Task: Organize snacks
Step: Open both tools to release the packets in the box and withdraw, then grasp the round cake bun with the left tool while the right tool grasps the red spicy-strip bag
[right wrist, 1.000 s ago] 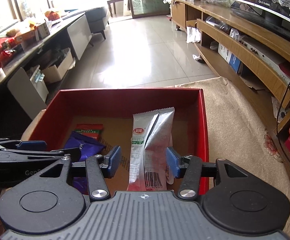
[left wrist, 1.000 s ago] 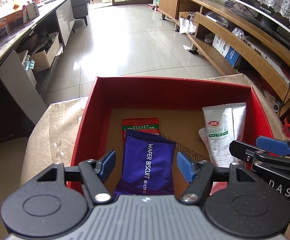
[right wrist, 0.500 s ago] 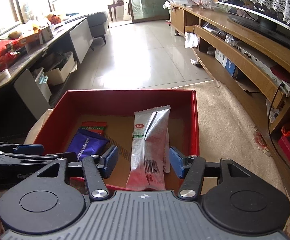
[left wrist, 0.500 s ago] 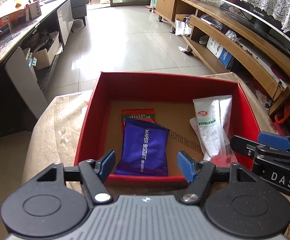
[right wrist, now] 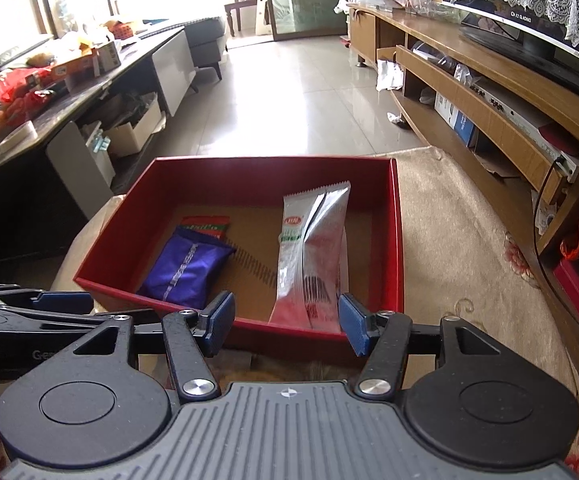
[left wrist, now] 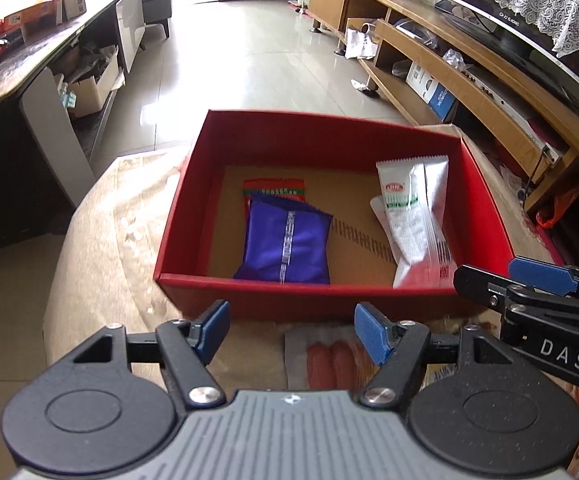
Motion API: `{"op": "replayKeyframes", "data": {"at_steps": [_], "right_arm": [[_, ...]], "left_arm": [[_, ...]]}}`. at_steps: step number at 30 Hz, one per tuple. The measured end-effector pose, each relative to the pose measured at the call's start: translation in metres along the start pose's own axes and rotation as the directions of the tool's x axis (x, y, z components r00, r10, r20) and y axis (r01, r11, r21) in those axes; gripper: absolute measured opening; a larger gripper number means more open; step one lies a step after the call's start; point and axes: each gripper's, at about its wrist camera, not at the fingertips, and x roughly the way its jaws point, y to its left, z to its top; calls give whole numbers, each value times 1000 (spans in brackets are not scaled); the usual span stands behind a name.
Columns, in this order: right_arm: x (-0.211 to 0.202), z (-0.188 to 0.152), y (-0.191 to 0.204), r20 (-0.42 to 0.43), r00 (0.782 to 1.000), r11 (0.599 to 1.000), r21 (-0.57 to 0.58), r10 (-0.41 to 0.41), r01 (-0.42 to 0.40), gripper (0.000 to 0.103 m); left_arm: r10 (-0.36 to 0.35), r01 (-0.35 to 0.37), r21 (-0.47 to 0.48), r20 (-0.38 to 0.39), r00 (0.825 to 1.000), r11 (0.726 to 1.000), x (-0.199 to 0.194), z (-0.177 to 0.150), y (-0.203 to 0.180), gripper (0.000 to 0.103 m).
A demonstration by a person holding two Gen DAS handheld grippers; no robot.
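While both grippers hang just short of the red box [left wrist: 321, 302], neither holds anything: the left gripper [left wrist: 291, 330] has its blue pads parted and empty, and below its gap a blurred clear packet [left wrist: 329, 360] with reddish pieces lies on the beige cloth [left wrist: 101, 240]. To the right of those jaws the right gripper [right wrist: 287, 322] reaches in from the side; its own jaws stand released, nothing pressed between them, though the near wall of the box and the foot of a silver pouch [right wrist: 315, 256] show through the gap. Just past the left jaws, inside the box on its brown floor, a purple packet [left wrist: 285, 242] lies flat, its far end overlapping a red and green packet [left wrist: 273, 190] beyond it. Ahead of the right jaws the silver pouch lies lengthwise near the right wall, resting on a second white pouch [left wrist: 381, 212] that peeks out at its left edge. Purple packet and silver pouch lie apart, bare floor between them. Beyond the box a pale tiled floor [right wrist: 289, 92] runs away, with a wooden TV stand [right wrist: 489, 80] far right of the jaws and a cluttered dark counter [right wrist: 49, 92] far left.
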Motion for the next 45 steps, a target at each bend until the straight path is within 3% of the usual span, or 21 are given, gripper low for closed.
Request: {"op": "replayKeyframes", "data": {"at_steps": [15, 21, 28, 33, 37, 40, 45], "right_arm": [[-14, -24, 5, -37, 999, 1000, -16, 8, -9, 66], [-27, -36, 3, -37, 999, 1000, -14, 18, -19, 72], [-41, -50, -16, -55, 998, 1000, 6, 2, -1, 75], [-45, -66, -40, -91, 995, 998, 43, -40, 44, 77], [-36, -74, -54, -141, 989, 996, 65, -53, 63, 78], [-22, -79, -59, -191, 981, 994, 100, -23, 43, 78], [3, -90, -46, -240, 971, 999, 51, 3, 10, 76]], "left_arm": [[-7, 7, -7, -91, 996, 1000, -3, -52, 6, 65], [16, -20, -30, -128, 992, 999, 1, -71, 8, 71], [58, -59, -2, -131, 990, 998, 5, -81, -1, 80], [85, -86, 0, -130, 988, 996, 5, -84, -1, 81], [48, -58, -63, -156, 987, 996, 5, -83, 7, 81], [59, -68, -48, -162, 985, 997, 7, -84, 5, 81], [47, -56, -48, -172, 984, 997, 9, -83, 5, 81]]}}
